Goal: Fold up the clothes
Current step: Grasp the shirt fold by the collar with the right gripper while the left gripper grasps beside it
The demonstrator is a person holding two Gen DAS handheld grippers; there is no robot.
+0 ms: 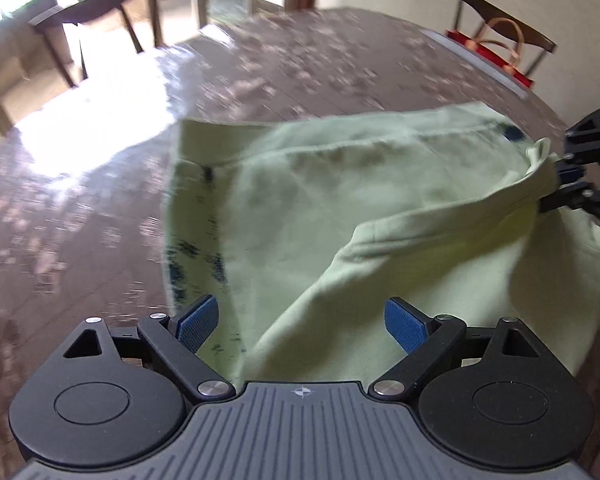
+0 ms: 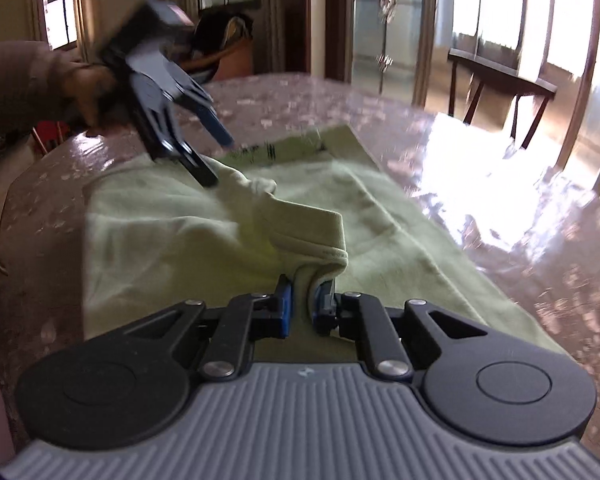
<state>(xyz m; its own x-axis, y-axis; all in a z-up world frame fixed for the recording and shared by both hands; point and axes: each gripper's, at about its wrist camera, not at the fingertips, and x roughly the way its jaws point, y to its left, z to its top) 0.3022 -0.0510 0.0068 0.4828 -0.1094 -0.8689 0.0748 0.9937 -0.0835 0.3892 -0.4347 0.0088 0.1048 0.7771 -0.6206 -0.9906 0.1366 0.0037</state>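
Note:
A light green garment with dark print lies crumpled on a glossy, mottled brown table. In the left wrist view my left gripper hovers open above the near part of the cloth, its blue pads wide apart and pressing on nothing. At the right edge my right gripper pinches a lifted hem. In the right wrist view the right gripper is shut on a folded, stitched edge of the garment. The left gripper points down at the cloth's far side, held by a hand.
A dark wooden chair holding a red bag stands behind the table at the right. A dark side table stands by bright windows. Sun glare covers part of the tabletop.

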